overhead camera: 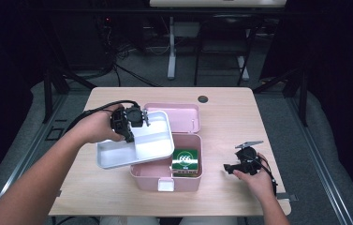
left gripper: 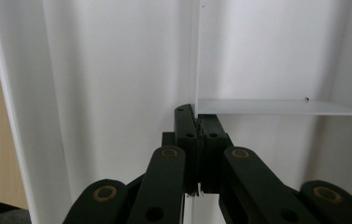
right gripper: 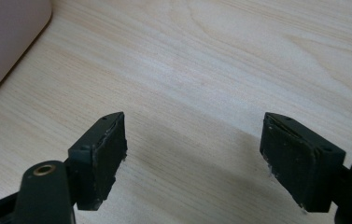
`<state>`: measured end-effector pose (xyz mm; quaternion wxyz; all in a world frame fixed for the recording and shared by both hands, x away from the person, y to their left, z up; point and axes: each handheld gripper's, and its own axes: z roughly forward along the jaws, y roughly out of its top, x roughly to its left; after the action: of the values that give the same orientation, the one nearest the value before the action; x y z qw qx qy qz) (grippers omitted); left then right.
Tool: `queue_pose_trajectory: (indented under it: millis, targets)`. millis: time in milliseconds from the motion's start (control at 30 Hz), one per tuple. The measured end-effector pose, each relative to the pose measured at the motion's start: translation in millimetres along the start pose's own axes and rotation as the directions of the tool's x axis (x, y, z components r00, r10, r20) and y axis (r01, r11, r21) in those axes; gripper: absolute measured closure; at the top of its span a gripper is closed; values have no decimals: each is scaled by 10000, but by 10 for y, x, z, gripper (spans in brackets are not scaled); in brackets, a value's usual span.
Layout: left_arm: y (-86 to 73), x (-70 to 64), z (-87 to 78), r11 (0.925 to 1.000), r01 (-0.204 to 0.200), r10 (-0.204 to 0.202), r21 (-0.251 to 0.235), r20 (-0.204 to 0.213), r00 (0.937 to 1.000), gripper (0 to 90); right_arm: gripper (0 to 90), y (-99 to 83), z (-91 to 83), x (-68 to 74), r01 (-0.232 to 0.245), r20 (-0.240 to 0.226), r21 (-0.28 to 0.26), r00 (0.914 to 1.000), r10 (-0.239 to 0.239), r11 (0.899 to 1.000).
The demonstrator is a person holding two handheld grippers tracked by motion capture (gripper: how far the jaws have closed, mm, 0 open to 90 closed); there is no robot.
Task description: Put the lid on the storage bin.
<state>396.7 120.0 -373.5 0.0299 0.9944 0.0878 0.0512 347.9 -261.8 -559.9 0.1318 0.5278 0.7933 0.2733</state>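
A light wooden table (overhead camera: 230,117) with rounded corners stands on a grey floor (overhead camera: 277,112), with a small dark round fitting (overhead camera: 203,99) near its far edge. Beyond it the room is dim: another desk's white leg (overhead camera: 171,51) and pale top (overhead camera: 217,3) rise at the back, beside dark metal stands (overhead camera: 221,47). Black cables (overhead camera: 127,70) trail over the floor, and what may be dark curtains (overhead camera: 338,70) close both sides.

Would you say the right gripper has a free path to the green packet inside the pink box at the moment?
Probably yes. The right gripper rests open on the table beside the pink box, and the green packet lies uncovered at that end. The white tray, held up by the left gripper, overhangs only the far half.
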Motion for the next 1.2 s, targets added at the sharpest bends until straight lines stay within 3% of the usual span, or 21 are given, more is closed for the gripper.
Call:
queue_pose_trajectory:
  millis: [167, 233, 367, 533, 700, 833, 1000, 1200]
  targets:
    - [72, -34, 33, 9996, -138, 139, -266, 28, 9999, 891, 224, 4, 3, 3, 78, 9, 46, 10000, -78, 10000]
    - [102, -41, 30, 9991, -193, 186, -366, -187, 9997, 891, 225, 4, 6, 4, 93, 8, 55, 10000, -93, 9999]
    - [157, -64, 48, 9981, -283, 278, -544, -96, 9996, 891, 224, 5, 10, 5, 89, -7, 55, 10000, -89, 9999]
    - [270, -147, 67, 9964, -621, 611, -570, -202, 9979, 891, 224, 7, 17, 15, 50, -31, 31, 10000, -50, 10000]
    - [414, -261, 124, 9937, -1055, 1029, -384, -630, 9927, 891, 224, 10, 22, 21, 101, -44, 93, 9999, -100, 9999]
    - [558, -356, 187, 9900, -1369, 1342, -338, -731, 9883, 891, 225, 9, 27, 22, 113, -58, 56, 9999, -112, 9999]
    - [645, -394, 230, 9890, -1477, 1467, -76, -784, 9861, 891, 225, 7, 27, 18, 122, -82, 96, 9999, -122, 9999]
    - [751, -441, 265, 9875, -1537, 1507, -339, -781, 9855, 891, 224, 8, 40, 32, 201, -91, 199, 9998, -199, 9996]
